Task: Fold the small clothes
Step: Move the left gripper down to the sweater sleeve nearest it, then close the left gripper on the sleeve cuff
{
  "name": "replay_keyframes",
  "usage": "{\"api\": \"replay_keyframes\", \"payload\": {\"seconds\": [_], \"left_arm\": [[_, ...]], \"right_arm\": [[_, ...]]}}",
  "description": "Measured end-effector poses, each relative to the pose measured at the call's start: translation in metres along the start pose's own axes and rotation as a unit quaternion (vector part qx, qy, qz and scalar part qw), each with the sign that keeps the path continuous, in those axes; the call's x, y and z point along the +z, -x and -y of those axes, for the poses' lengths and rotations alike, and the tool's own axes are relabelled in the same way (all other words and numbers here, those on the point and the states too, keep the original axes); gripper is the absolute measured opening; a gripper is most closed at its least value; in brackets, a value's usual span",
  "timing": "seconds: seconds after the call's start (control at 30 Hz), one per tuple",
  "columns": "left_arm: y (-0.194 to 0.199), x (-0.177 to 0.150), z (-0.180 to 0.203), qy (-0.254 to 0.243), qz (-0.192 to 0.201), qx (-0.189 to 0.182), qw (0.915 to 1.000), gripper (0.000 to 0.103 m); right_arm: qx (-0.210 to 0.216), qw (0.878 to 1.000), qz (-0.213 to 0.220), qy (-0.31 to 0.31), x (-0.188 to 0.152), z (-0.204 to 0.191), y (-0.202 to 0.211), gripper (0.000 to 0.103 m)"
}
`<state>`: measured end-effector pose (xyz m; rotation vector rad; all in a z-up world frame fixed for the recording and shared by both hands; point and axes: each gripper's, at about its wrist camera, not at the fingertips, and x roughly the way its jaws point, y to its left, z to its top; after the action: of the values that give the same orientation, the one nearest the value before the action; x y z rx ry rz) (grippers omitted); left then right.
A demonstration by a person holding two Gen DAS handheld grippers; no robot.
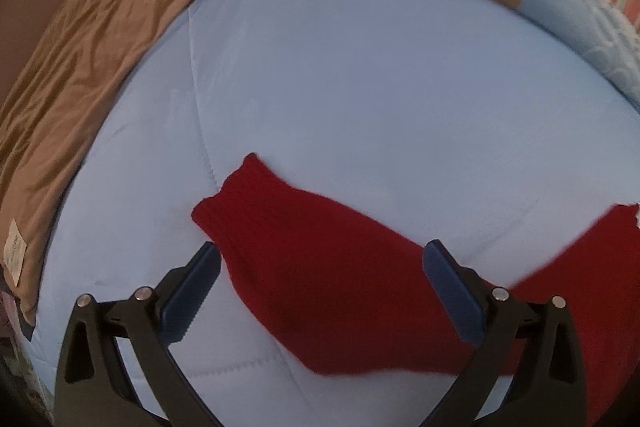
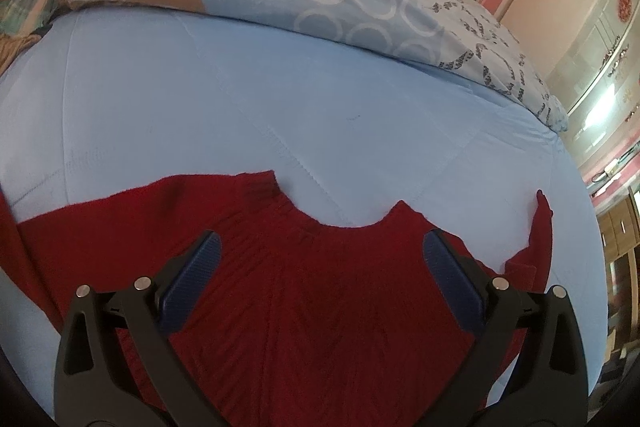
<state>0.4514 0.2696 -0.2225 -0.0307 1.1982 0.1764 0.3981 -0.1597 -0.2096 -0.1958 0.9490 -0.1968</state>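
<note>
Both hand-held grippers, L [image 1: 322, 259] & R [image 2: 322, 249], jaws wide apart.

We see only our two tools, no hand or sleeve in either view. The left tongs [image 1: 320, 263] are made of matte black plastic: two broad arms that rise from the lower edge and taper inward, each pierced by a long triangular cut-out. Every arm carries two round silver pins at its upper joints, four in all. The fingers [image 1: 192, 291] are faced with dark blue pads, their inner edges finely ribbed like saw teeth. The right tongs [image 2: 320, 253] are built the same way: black tapering arms with triangular cut-outs, four silver pins, and dark blue pads [image 2: 448, 283] with a ribbed, textured face. No cables or printed markings show on either.
</note>
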Motion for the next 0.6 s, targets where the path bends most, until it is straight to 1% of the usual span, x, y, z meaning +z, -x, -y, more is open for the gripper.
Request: {"api": "replay_keyframes", "payload": {"seconds": [0.1, 0.17, 0.27, 0.4, 0.53, 0.6], "left_arm": [[-0.018, 0.013, -0.008, 0.022, -0.031, -0.005, 0.9993, 0.101], [-0.027, 0.02, -0.006, 0.024, -0.051, 0.003, 0.9984, 0.101], [-0.038, 0.028, -0.001, 0.022, -0.076, 0.025, 0.9966, 0.101], [-0.058, 0.033, 0.005, 0.021, -0.114, 0.04, 0.9924, 0.101], [-0.052, 0.031, 0.007, 0.008, -0.104, 0.05, 0.9933, 0.101], [-0.047, 0.025, 0.005, 0.005, -0.102, 0.041, 0.9939, 0.095]], "right_arm": [[-0.006, 1.0, 0.001, 0.015, 0.0, -0.005, 0.0, 0.1], [-0.011, 1.0, 0.001, 0.024, 0.0, -0.008, 0.0, 0.1], [-0.013, 0.999, 0.002, 0.031, 0.001, -0.009, 0.001, 0.1], [-0.018, 0.999, -0.001, 0.035, 0.001, -0.008, 0.001, 0.1], [-0.021, 0.999, 0.001, 0.031, 0.003, -0.002, 0.004, 0.1], [-0.025, 0.999, 0.002, 0.03, 0.003, 0.001, 0.005, 0.1]]}}
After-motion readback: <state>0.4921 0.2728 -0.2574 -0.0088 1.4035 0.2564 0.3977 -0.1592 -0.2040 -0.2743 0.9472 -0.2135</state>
